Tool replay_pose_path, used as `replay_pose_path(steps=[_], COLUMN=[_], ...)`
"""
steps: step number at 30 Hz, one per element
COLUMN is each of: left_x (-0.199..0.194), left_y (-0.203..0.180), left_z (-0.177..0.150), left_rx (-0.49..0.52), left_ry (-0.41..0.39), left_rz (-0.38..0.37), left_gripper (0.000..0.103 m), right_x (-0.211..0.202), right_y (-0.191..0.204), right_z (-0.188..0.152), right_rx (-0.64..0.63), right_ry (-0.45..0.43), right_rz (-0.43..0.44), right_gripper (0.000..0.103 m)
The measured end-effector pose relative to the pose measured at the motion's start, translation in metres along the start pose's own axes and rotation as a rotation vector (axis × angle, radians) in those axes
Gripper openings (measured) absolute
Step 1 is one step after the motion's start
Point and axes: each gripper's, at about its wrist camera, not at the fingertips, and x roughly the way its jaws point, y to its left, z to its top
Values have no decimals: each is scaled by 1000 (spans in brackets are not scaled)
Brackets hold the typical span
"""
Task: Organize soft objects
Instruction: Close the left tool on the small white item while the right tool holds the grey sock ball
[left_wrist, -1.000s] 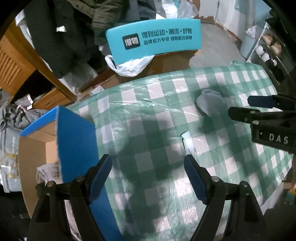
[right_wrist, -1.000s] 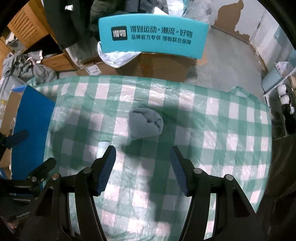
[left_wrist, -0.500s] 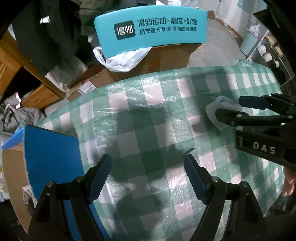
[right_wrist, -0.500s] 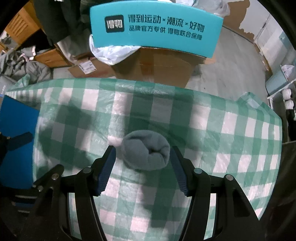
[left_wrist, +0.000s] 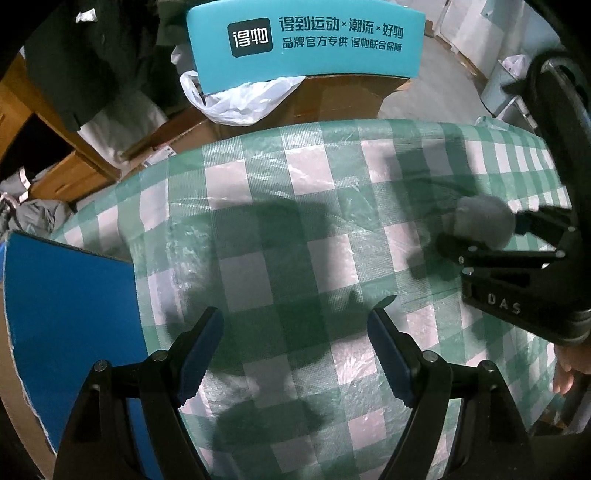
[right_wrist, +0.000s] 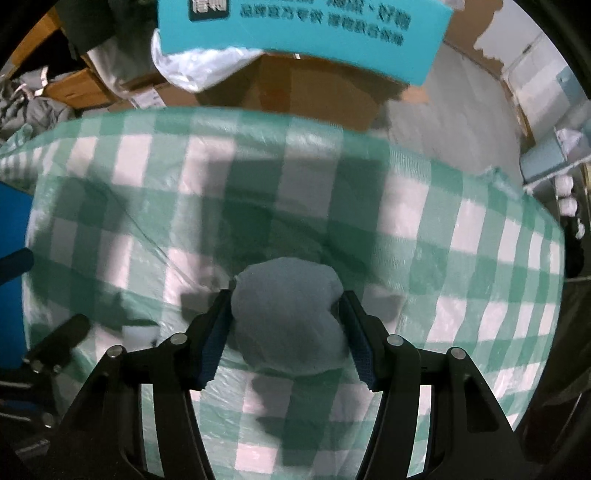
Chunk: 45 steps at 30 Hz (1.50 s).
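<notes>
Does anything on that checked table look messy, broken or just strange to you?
Nothing looks spilled or broken. The green checked tablecloth has a wrinkled, shiny plastic cover, which is only untidy. The one loose item is a rolled grey sock bundle, sitting between the fingers of the right hand-held gripper. The left hand-held gripper is empty.

The checked tablecloth lies bare across the middle and toward the table's far edge, so a gripper can pass freely there. Along the table's left edge stands the blue box flap, walling off that side. Near the right edge the rolled grey sock fills the gap between the right gripper fingers, and that gripper's body blocks the right side. The left gripper has only bare cloth between its spread jaws. Beyond the far edge, the teal sign and a cardboard box crowd close.
</notes>
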Motion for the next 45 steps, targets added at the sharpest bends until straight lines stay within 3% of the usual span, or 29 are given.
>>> replay_pose_path(steps=[3,4,26,30,35,37,39,45], left_x=[1,1,17,23,27,27,27,20], left_y=[-2,-4,-49,-53,-61,-64,-65,-74], left_z=[-1,-1,-11,-12,-12,-13,-13,-19], left_rx=[2,5,40,35,46,51,54,95], left_ry=[4,5,38,55,54,54,54,34], left_rz=[-12,-15,-28,-31,-24,-27,-40,-4], left_gripper=[81,81,79,50,39,23,18,15], right_x=[-1,-2,-45,-51,-56,-57,-59,-66], right_y=[-6,-6,-35,-40,-47,-49,-51,-50], right_z=[-5,-6,-60,-68,-73,-75,-78,-82], right_rx=[22,24,154,166,182,184,185,176], right_ry=[-11,-13,-77,-83,-94,-95,-96,-106], right_rz=[12,12,142,158,180,183,185,187], right_gripper=[41,31,26,26,26,26,26,26])
